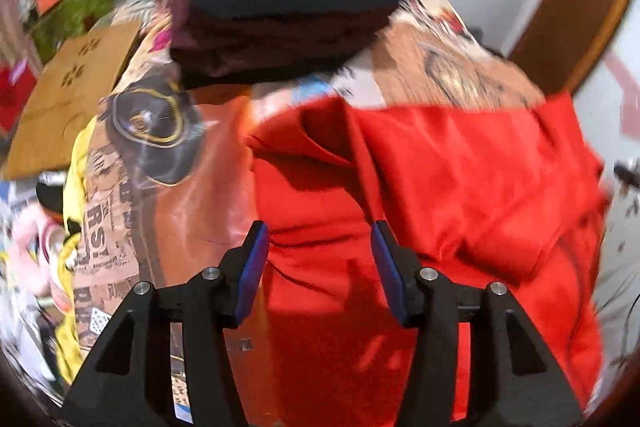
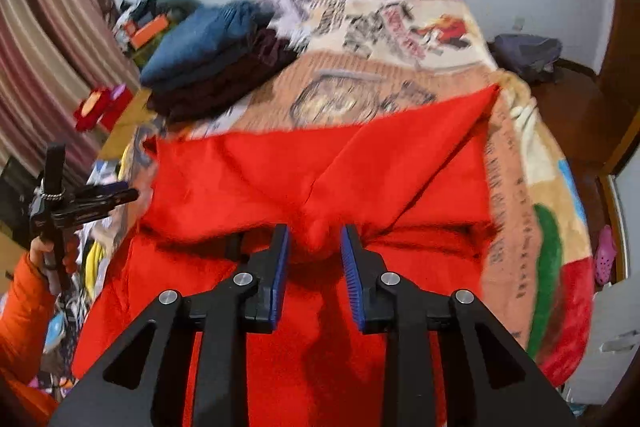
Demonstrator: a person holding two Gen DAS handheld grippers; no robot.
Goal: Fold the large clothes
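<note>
A large red garment (image 2: 360, 171) lies partly folded on a bed with a patterned blanket (image 2: 400, 83). In the right wrist view its far edge is folded into a triangular flap. My right gripper (image 2: 314, 239) is open, its jaws to either side of a raised bunch of the red cloth, not closed on it. In the left wrist view the red garment (image 1: 440, 187) fills the right half. My left gripper (image 1: 318, 239) is open and empty just above the red cloth. The left gripper also shows in the right wrist view (image 2: 120, 193), held at the bed's left side.
A stack of folded dark clothes, blue on top of maroon (image 2: 212, 67), sits at the bed's far left; it also shows in the left wrist view (image 1: 288, 3). A cardboard box (image 1: 68, 95) and clutter lie left of the bed. A wooden door (image 1: 572, 11) stands at the right.
</note>
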